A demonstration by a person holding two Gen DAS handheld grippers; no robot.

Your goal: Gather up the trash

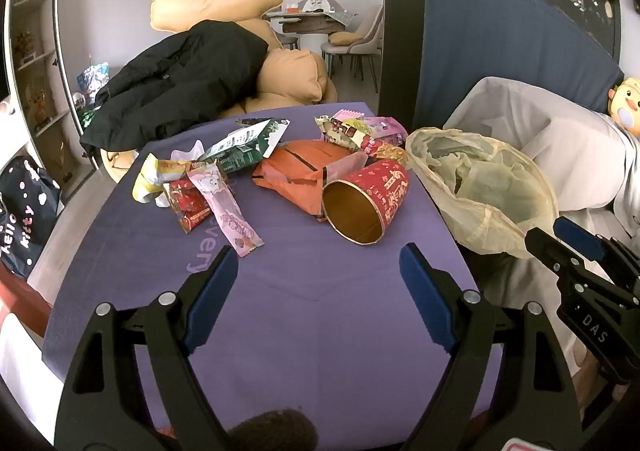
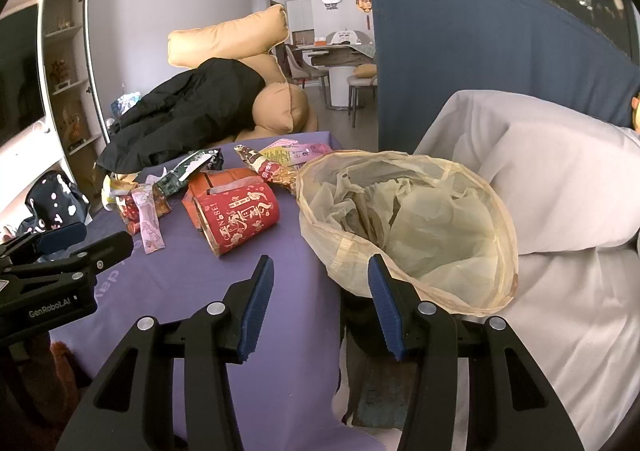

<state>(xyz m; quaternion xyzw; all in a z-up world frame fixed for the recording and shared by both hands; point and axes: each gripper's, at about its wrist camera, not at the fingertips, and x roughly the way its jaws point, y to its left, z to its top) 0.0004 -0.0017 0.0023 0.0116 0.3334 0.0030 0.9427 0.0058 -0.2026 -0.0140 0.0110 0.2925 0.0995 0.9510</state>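
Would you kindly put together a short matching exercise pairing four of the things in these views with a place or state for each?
Things:
1. red tube
2. yellowish bin bag
3. pink wrapper
4. black jacket

Place or state:
A. draped over the tan cushions
B. on its side, open end showing gold inside
C. flat on the purple cloth, left of the tube
D. open beside the table, no trash visible inside

Pairs: 1-B, 2-D, 3-C, 4-A

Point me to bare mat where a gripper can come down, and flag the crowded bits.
Free: the near half of the purple mat, bordered by the red can, the pink wrapper and the bag-lined bin on its right. Crowded: the far half, wrappers and the orange carton overlapping.
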